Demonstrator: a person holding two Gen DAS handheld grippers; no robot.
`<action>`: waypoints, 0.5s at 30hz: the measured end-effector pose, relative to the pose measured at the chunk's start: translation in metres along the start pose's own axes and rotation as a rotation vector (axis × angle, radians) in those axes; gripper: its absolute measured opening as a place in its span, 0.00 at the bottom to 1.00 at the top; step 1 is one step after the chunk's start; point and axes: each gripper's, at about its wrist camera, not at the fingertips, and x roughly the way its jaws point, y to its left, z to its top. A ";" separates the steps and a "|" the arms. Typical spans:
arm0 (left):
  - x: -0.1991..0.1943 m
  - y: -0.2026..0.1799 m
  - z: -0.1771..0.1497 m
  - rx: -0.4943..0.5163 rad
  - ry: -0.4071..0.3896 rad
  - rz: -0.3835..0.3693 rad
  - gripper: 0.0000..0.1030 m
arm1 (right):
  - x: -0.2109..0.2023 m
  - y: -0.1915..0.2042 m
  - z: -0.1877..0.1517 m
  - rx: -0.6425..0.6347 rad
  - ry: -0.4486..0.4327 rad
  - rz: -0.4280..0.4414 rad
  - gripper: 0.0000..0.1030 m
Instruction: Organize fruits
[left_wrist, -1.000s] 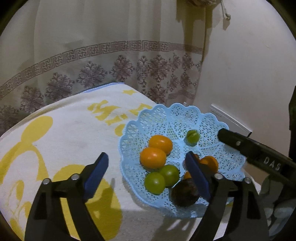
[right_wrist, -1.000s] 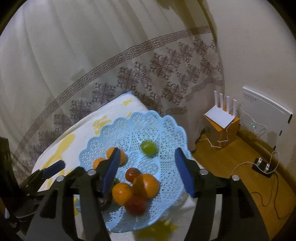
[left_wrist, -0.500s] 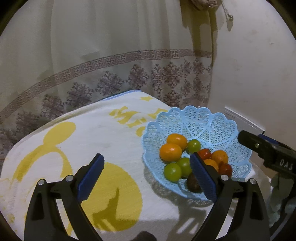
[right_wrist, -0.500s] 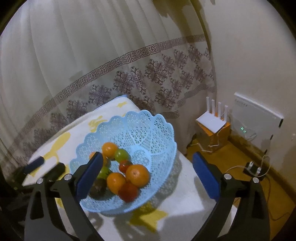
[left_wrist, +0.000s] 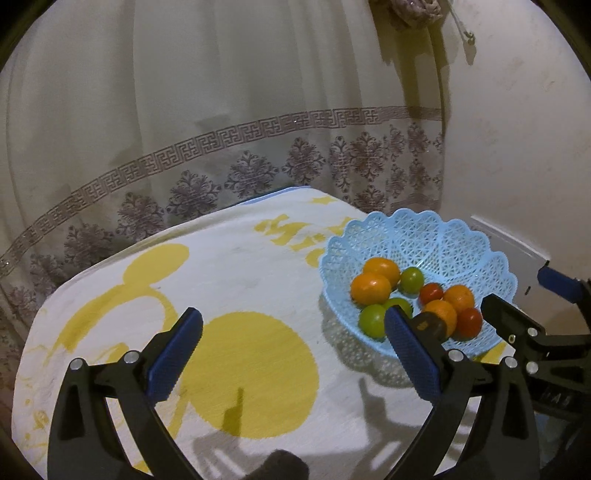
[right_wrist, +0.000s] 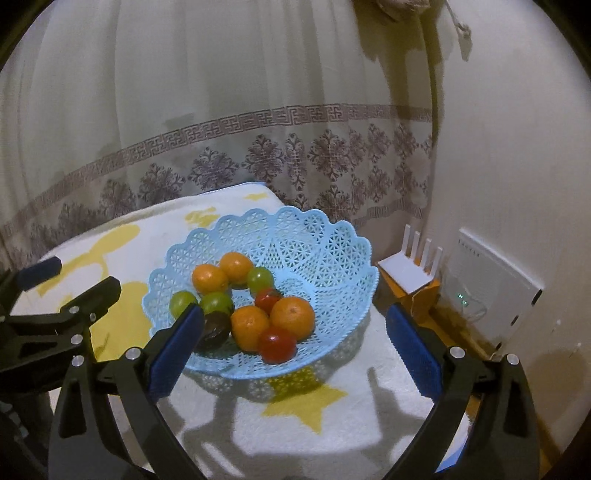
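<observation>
— While both my claws hang spread and empty, where's the fruit?
— Heaped in the blue lattice basket (right_wrist: 295, 236) on the towel (left_wrist: 240, 266): oranges (right_wrist: 292, 312), green ones (right_wrist: 260, 278), red tomatoes (right_wrist: 277, 343), one dark fruit (right_wrist: 216, 328).
— And my left claw (left_wrist: 293, 354)?
— Left of the basket; the right claw (right_wrist: 295, 347) hangs near its front rim.

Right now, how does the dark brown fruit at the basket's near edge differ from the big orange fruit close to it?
The dark brown fruit is dull, nearly black and looks wrinkled; the big orange fruit is bright and smooth-skinned. The dark one looks smaller and is partly hidden behind a finger of the right hand-held gripper; the orange one shows almost whole. Both lie loose in the light blue lattice plastic basket, ungripped.
</observation>
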 end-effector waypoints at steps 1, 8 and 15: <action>0.000 0.001 -0.001 -0.002 0.002 0.009 0.95 | 0.000 0.003 -0.001 -0.012 0.000 -0.005 0.97; 0.004 0.002 -0.004 0.001 0.002 0.085 0.95 | 0.002 0.005 -0.003 -0.038 -0.011 -0.048 0.97; 0.014 0.006 -0.011 0.008 0.033 0.128 0.95 | 0.008 0.004 -0.007 -0.030 0.013 -0.041 0.97</action>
